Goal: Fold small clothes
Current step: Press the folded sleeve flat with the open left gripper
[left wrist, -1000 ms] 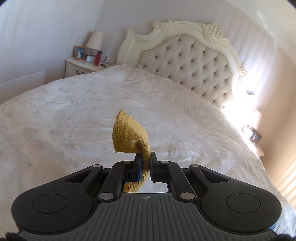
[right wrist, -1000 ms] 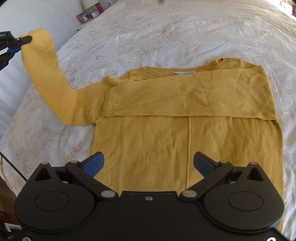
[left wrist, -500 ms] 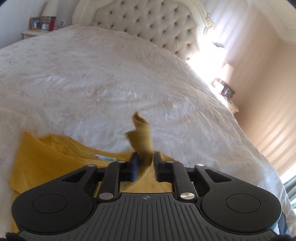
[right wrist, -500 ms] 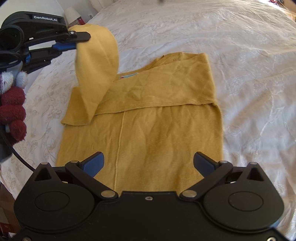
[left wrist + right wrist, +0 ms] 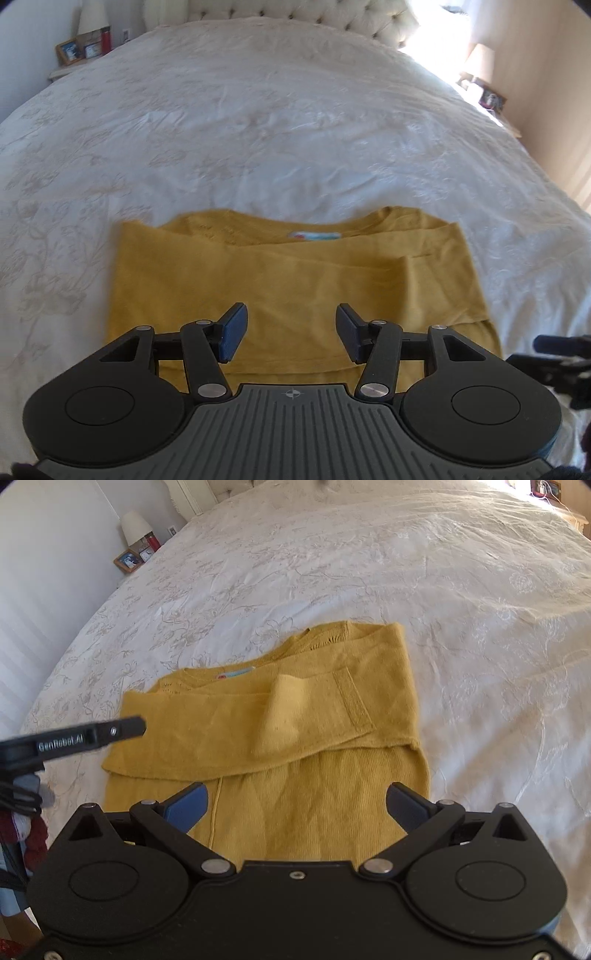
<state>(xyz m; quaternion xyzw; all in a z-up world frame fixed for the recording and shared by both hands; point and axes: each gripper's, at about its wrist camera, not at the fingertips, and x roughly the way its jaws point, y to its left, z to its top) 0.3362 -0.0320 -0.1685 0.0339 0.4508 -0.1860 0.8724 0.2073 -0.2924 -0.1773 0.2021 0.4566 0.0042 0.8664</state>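
on the far left, beside the bed, we see a small white bedside table (image 5: 59, 74) carrying a cream lamp (image 5: 90, 16), framed photos and a red bottle. the wide white embroidered bedspread (image 5: 258, 129) fills most of both views.

we count one garment: a mustard-yellow knit sweater (image 5: 258, 775) lying flat on the near part of the bedspread, neckline and label toward the far side, hem toward us. two sleeves are folded across its chest, the upper one ending in a ribbed cuff (image 5: 352, 698) on the right.

we hold two grippers. our left gripper (image 5: 291, 332) hangs just over the sweater's near half with its blue-padded jaws spread wide and nothing between them. our right gripper (image 5: 295, 805) is likewise wide apart and empty, above the hem area.

the sweater lies straight ahead of and below both grippers, its long axis running near to far. we judge the next fold brings the hem toward the collar; both grippers seem about equally near the hem, left gripper over the left side, right gripper over the right.
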